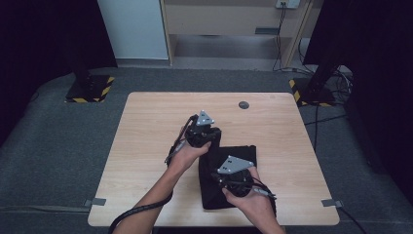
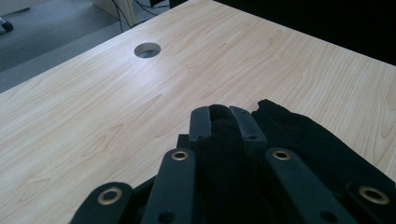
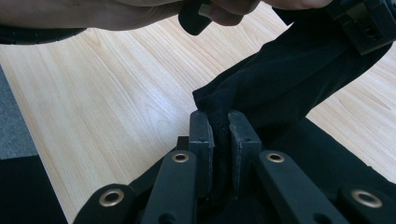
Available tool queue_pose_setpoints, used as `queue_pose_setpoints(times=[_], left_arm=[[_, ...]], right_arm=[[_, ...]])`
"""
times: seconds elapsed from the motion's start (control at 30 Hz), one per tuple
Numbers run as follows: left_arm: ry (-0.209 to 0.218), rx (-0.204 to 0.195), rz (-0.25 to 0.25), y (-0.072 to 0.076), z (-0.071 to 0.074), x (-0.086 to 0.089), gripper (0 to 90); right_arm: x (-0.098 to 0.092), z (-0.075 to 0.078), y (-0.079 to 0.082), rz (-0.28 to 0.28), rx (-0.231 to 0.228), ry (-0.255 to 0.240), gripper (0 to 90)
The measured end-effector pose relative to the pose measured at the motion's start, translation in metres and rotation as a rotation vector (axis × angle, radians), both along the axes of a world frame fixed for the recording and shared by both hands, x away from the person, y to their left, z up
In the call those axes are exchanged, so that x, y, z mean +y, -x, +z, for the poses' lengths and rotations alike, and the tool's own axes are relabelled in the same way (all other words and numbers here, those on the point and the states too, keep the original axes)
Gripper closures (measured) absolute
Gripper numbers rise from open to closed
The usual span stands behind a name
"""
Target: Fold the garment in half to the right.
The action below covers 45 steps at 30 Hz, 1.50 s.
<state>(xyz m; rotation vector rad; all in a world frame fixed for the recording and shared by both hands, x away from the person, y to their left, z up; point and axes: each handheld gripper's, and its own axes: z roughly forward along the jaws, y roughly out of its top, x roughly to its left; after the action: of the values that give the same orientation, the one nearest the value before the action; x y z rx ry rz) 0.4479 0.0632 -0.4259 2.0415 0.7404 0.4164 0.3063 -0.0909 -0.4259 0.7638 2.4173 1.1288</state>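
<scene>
Black cloth (image 1: 234, 170) lies on the near right part of the pale wooden counter (image 1: 146, 146), and both hand-held tools have hold of it. From the high view, the left gripper (image 1: 202, 127) sits at the cloth's far left corner, with the person's left hand (image 1: 187, 153) wrapped round its body, while the right gripper (image 1: 234, 171) is over the middle of the cloth, nearer the front edge, held by the right hand (image 1: 253, 200). Each carries a grey three-cornered plate on top. That view does not let me see the jaws themselves.

The left gripper view fills that in: its two black jaws are nearly together, pinching a fold of the cloth (image 2: 224, 135) that rises between the pads, and the rest of the fabric spreads off to the right over the wood. It also shows a round grommet hole (image 2: 147, 49) in the counter further off, which from above is a small dark disc (image 1: 243, 105) near the far edge.

The right gripper view shows its jaws likewise almost closed on an edge of the cloth (image 3: 219, 116). From there a band of the fabric stretches up off the counter toward the other gripper (image 3: 364, 21) at the top right corner, lifted and taut rather than lying flat, which the high view does not make plain. More cloth lies flat under the jaws.
</scene>
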Motion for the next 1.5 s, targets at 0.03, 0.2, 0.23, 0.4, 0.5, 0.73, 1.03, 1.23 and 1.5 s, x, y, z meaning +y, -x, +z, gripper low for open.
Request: queue_pose_setpoints(times=[0.03,0.2,0.23,0.4,0.5,0.73,1.03,1.23,1.5], left_arm=[[-0.003,0.000,-0.002,0.000,0.000,-0.001,80.7],[-0.007,0.003,-0.006,-0.001,-0.002,-0.006,80.7],[-0.006,0.004,-0.006,-0.001,-0.003,-0.007,80.7],[-0.013,0.007,-0.007,-0.002,-0.005,-0.011,80.7],[-0.018,0.008,-0.009,-0.002,-0.007,-0.013,80.6],[-0.023,0.012,-0.007,-0.005,-0.010,-0.017,80.7],[-0.032,0.013,-0.010,-0.007,-0.015,-0.025,80.7],[-0.035,0.017,-0.015,-0.007,-0.017,-0.029,80.7],[-0.035,0.029,-0.024,-0.008,-0.024,-0.035,80.7]], right_arm=[[-0.001,-0.001,0.000,0.000,-0.001,0.001,82.2],[-0.006,-0.002,0.000,-0.008,0.002,-0.003,82.2],[-0.007,-0.002,0.000,-0.009,0.003,-0.003,82.2],[-0.010,-0.006,0.000,-0.015,0.009,-0.011,82.1],[-0.012,-0.008,0.000,-0.018,0.011,-0.011,82.1],[-0.017,-0.012,-0.001,-0.032,0.016,-0.013,82.0],[-0.022,-0.017,-0.003,-0.047,0.026,-0.015,81.9],[-0.026,-0.019,-0.003,-0.050,0.028,-0.013,81.9],[-0.027,-0.023,-0.002,-0.057,0.031,-0.006,81.9]])
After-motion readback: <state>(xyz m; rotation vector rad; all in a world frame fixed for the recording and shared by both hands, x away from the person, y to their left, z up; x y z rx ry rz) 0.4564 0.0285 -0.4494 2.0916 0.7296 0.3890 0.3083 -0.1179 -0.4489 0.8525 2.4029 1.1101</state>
